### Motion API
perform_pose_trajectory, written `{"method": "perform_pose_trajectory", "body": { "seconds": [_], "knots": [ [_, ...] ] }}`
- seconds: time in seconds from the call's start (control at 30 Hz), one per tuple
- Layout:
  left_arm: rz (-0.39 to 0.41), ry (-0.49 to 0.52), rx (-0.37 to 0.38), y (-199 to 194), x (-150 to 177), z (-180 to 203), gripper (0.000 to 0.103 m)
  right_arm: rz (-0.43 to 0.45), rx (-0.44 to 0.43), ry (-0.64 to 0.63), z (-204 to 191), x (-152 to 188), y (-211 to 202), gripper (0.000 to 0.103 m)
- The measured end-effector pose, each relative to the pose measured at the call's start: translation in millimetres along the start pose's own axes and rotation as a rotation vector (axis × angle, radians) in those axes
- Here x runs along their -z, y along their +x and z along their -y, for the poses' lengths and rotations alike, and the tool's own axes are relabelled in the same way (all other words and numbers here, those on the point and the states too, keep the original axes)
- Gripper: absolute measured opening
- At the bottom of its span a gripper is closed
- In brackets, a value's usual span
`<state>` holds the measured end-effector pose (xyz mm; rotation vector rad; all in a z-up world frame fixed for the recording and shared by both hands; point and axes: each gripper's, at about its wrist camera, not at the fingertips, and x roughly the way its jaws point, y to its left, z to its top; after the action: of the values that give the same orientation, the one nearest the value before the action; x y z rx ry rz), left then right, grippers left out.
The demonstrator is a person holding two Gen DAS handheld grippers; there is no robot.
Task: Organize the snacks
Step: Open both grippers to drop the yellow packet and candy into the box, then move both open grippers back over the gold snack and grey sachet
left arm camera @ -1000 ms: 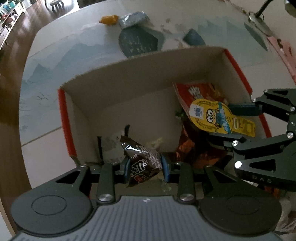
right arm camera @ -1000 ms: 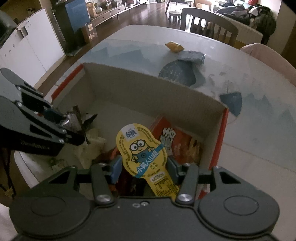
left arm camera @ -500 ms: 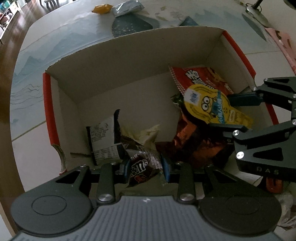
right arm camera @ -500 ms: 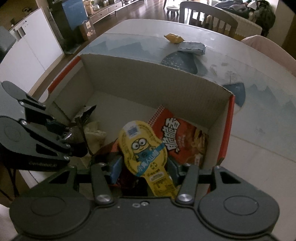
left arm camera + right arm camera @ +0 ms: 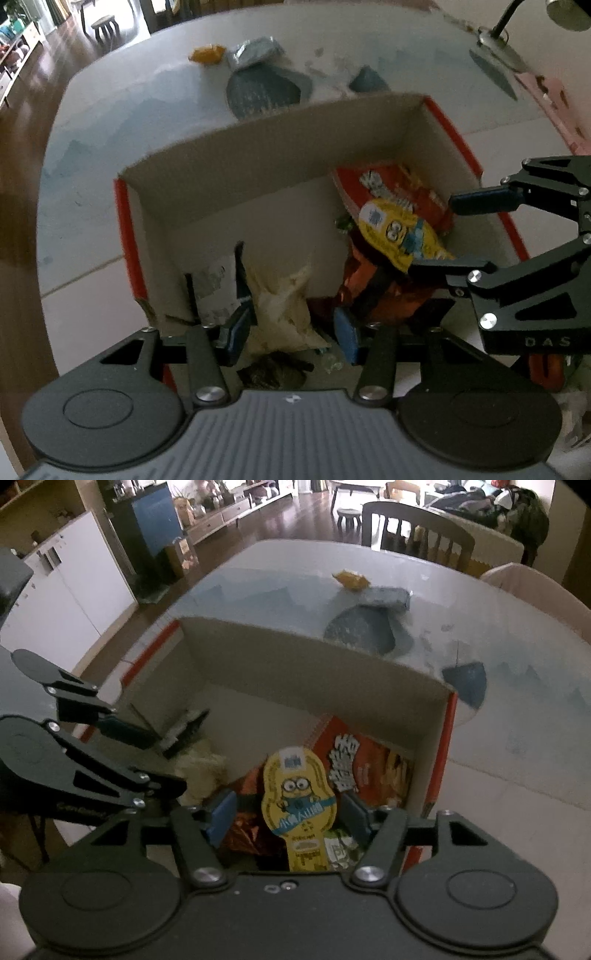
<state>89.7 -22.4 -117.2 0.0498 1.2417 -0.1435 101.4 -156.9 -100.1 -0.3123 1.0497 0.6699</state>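
The open cardboard box with red edges (image 5: pixel 439 746) stands on the pale table (image 5: pixel 517 760). Inside, the yellow cartoon-printed packet (image 5: pixel 299 805) lies on the red snack bag (image 5: pixel 373 771). Behind the box lie a grey foil packet (image 5: pixel 386 598) and a small orange wrapper (image 5: pixel 351 579).

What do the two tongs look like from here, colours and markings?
Both tongs are matte black linkage arms with silver screw heads and blue pads on the fingertips. The left tongs have a ribbed grey body flanked by round black discs. The right tongs look alike, and their side carries pale lettering that is too blurred to read. No sleeves or cables show.
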Motion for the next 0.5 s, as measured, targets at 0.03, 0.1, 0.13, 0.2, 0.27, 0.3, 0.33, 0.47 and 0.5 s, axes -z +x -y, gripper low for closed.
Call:
{"method": "perform_pose_trajectory", "body": {
  "seconds": [0.03,0.1,0.13,0.2,0.27,0.3,0.33,0.47,0.5],
  "knots": [
    [0.015,-0.001,0.0,-5.9,-2.0,-1.0,0.049,0.009,-0.005,-0.005,-0.6,-2.2,-4.5,0.063],
    [0.039,-0.002,-0.001,-15.9,-6.8,-3.0,0.049,0.026,-0.007,-0.016,-1.7,-6.8,-12.7,0.066],
    [0.052,0.0,-0.001,-21.4,-9.7,-3.9,0.049,0.036,-0.009,-0.021,-1.8,-9.7,-17.5,0.068],
    [0.081,0.002,-0.008,-31.5,-15.0,-6.1,0.051,0.057,-0.011,-0.031,-1.5,-15.5,-26.4,0.072],
    [0.114,0.0,-0.018,-41.2,-21.4,-8.9,0.056,0.083,-0.006,-0.045,-0.6,-22.9,-35.8,0.074],
    [0.125,-0.003,-0.019,-44.2,-23.7,-10.8,0.058,0.094,-0.005,-0.051,0.6,-26.6,-39.4,0.075],
    [0.139,-0.006,-0.021,-48.7,-27.8,-12.6,0.058,0.106,-0.001,-0.053,2.3,-31.2,-43.6,0.076],
    [0.179,-0.014,-0.036,-60.4,-42.0,-17.9,0.058,0.14,0.005,-0.058,10.0,-49.1,-54.3,0.081],
    [0.187,-0.016,-0.042,-62.3,-46.0,-19.0,0.06,0.146,0.01,-0.064,11.7,-53.3,-56.0,0.082]
  ]
}}
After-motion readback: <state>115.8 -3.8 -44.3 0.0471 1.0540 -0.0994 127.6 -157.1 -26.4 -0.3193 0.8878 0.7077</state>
